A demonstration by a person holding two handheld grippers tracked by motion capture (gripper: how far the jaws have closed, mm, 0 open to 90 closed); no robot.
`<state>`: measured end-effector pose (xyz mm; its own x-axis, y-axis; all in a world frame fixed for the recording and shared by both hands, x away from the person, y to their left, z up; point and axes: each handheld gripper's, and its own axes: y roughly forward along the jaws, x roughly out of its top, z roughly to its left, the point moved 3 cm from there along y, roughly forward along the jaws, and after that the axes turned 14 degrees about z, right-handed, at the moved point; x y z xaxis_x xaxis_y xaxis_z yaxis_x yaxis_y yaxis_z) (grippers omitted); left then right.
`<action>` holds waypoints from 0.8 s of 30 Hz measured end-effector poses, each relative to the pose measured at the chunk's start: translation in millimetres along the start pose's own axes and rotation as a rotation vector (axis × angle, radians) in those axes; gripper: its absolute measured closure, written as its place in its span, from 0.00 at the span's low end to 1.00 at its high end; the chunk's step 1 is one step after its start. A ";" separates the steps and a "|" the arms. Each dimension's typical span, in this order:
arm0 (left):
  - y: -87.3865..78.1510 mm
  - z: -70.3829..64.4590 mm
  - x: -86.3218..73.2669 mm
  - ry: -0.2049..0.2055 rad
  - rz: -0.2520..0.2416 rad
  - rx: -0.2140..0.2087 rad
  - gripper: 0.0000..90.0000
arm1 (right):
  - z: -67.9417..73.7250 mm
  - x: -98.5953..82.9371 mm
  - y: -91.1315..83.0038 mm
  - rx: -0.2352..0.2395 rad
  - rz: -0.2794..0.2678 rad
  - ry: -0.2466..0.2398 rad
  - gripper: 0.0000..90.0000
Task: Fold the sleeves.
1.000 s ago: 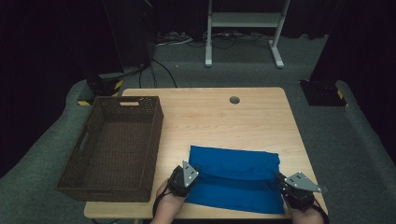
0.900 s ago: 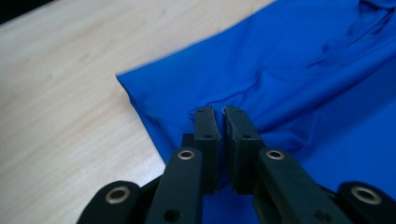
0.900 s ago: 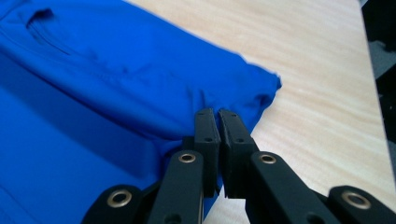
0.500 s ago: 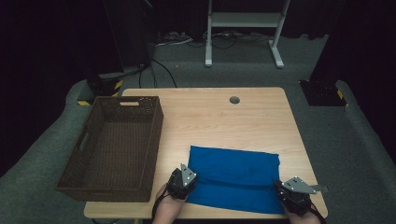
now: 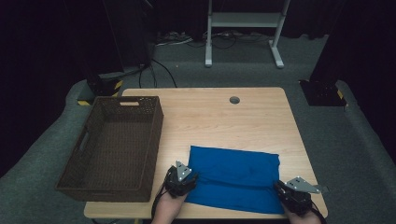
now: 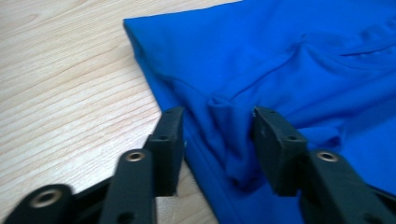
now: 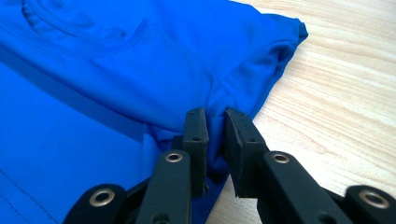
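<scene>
A blue shirt (image 5: 233, 175), folded into a flat rectangle, lies on the near part of the wooden table (image 5: 219, 121). My left gripper (image 5: 187, 180) sits at its left edge. In the left gripper view the jaws of this gripper (image 6: 217, 121) stand open on either side of a raised fold of the shirt (image 6: 280, 56). At the shirt's near right corner is my right gripper (image 5: 286, 192). In the right gripper view this gripper (image 7: 215, 116) is shut on a pinch of the shirt (image 7: 116, 70) near its sleeve edge.
A dark wicker basket (image 5: 156, 135) stands on the table's left side, close to my left gripper. A round cable hole (image 5: 234, 100) is at the far middle. Bare wood lies beyond the shirt, and the table's front edge is just behind both grippers.
My right gripper has crept slightly left and toward the near edge at the shirt's corner. The left gripper and the shirt have hardly moved.
</scene>
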<state>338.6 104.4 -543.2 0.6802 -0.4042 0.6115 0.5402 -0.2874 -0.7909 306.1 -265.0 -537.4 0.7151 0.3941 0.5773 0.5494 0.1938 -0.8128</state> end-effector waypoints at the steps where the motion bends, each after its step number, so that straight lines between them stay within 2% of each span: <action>1: 0.2 0.9 -0.1 -0.014 0.005 -0.006 0.54 | -0.4 -0.3 0.1 0.006 -0.002 0.010 0.87; 6: 1.7 5.8 -0.2 -0.077 0.022 -0.043 0.48 | -1.2 -0.4 0.4 0.012 -0.004 0.008 0.87; 11: 2.1 7.1 0.0 -0.080 0.023 -0.059 0.49 | 0.8 0.4 0.4 -0.008 0.006 -0.009 0.87; 15: 2.1 6.6 0.0 -0.074 0.022 -0.066 0.52 | -0.6 2.4 1.0 -0.005 0.016 -0.013 0.87; 24: 2.4 7.7 0.8 -0.063 0.029 -0.065 0.52 | -3.7 10.2 4.2 -0.017 0.046 -0.025 0.88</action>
<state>344.3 110.1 -544.4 0.7262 -0.3579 0.5870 0.4879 -0.3332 -0.8068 317.3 -263.4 -534.7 0.7288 0.4248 0.5370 0.5236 0.1596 -0.8369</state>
